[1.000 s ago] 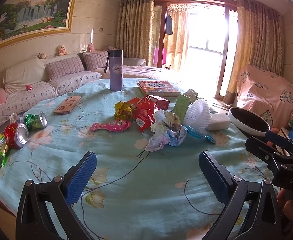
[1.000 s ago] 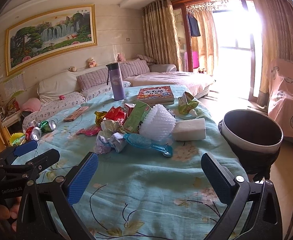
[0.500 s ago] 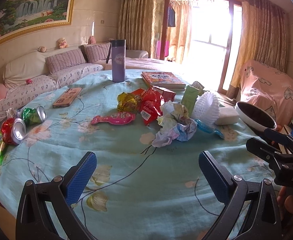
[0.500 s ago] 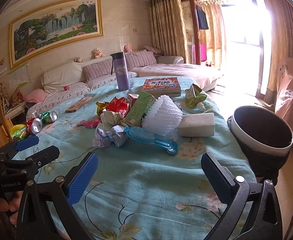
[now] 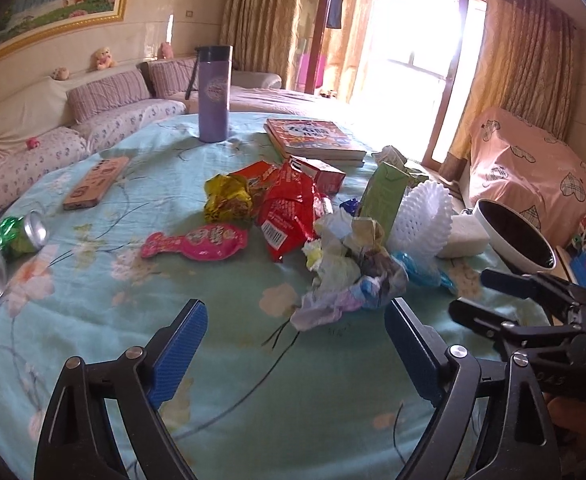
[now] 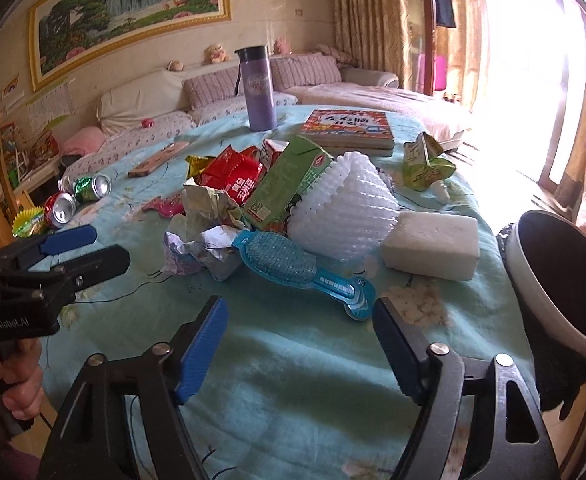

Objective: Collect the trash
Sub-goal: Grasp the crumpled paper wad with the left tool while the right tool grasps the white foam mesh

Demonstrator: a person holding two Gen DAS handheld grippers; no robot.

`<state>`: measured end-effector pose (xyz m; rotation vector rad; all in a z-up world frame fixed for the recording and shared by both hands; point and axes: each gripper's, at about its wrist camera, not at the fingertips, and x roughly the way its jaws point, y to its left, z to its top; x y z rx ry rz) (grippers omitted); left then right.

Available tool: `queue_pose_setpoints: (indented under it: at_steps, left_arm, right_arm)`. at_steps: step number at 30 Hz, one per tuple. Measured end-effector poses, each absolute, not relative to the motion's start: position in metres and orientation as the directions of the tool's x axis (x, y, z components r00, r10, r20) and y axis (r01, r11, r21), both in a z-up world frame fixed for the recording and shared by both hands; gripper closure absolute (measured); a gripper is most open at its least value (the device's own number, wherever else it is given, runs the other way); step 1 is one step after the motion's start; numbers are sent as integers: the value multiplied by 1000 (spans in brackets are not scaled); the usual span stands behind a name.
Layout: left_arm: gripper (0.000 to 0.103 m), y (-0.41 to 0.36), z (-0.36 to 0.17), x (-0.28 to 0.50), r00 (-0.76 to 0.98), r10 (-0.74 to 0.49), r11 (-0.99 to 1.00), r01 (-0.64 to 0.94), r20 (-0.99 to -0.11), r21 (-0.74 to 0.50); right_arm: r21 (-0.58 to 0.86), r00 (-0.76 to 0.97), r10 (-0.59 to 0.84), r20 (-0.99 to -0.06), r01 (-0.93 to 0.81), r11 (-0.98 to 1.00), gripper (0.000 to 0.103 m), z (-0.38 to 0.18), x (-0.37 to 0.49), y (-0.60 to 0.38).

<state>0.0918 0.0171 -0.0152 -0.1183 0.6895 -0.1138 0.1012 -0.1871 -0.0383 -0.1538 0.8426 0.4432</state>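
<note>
Left wrist view: left gripper (image 5: 295, 338) spread wide, empty, just short of crumpled paper wad (image 5: 347, 276) on floral tablecloth (image 5: 133, 280). Probably light, soft, compressible; best pinched across its bulk.

Right wrist view: right gripper (image 6: 299, 338) parted, empty, near blue brush (image 6: 305, 270); trash bin (image 6: 565, 276) at table edge.
</note>
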Motion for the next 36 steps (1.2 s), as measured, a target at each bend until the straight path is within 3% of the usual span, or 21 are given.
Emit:
queue_pose_setpoints:
  at_steps: [5,7,9,11,15,16,18,25,28,30,31,32,36]
  left_arm:
    - [17,10,-25,118,738,-175,984,115,-652,-134]
    - [25,8,-30,128,719,-193,981,132,-667,-142]
    - [28,7,-37,138,697,-216,976,147,-684,-159]
    - [33,6,-41,145,683,-226,974,148,-695,-171]
    - [74,3,-44,151,652,-299,954,195,-696,-227]
    - [81,1,-41,149,655,-302,953,203,-692,-224]
    - [85,-1,-38,145,664,-296,955,215,-687,-203]
    - [89,5,-27,118,679,-310,951,214,-665,-225]
    - [89,9,-21,107,691,-309,951,209,-653,-228]
    - [89,11,-16,101,700,-304,952,208,-646,-223]
    - [89,12,-15,99,702,-302,953,208,-645,-220]
    - [89,13,-14,98,704,-298,954,206,-644,-216]
    - [89,19,-13,97,706,-287,957,182,-647,-226]
  right_arm:
    - [22,540,308,-783,-470,882,40,-47,121,-180]
    - [17,518,301,-800,-482,876,43,-53,128,-178]
    - [29,489,298,-820,-485,874,51,-60,136,-178]
    - [32,478,292,-829,-481,876,66,-64,141,-179]
    - [32,500,310,-809,-489,872,83,-58,139,-181]
    - [31,506,310,-805,-487,873,85,-56,138,-181]
    - [59,498,327,-803,-480,875,103,-53,134,-185]
    - [131,492,361,-792,-440,888,103,-52,124,-199]
    - [149,485,377,-789,-445,883,88,-50,126,-200]
    - [146,482,389,-785,-467,872,67,-47,130,-197]
    - [138,476,394,-786,-486,863,51,-46,132,-193]
    - [128,473,396,-787,-502,855,45,-45,134,-191]
    - [70,451,366,-814,-549,833,46,-44,148,-183]
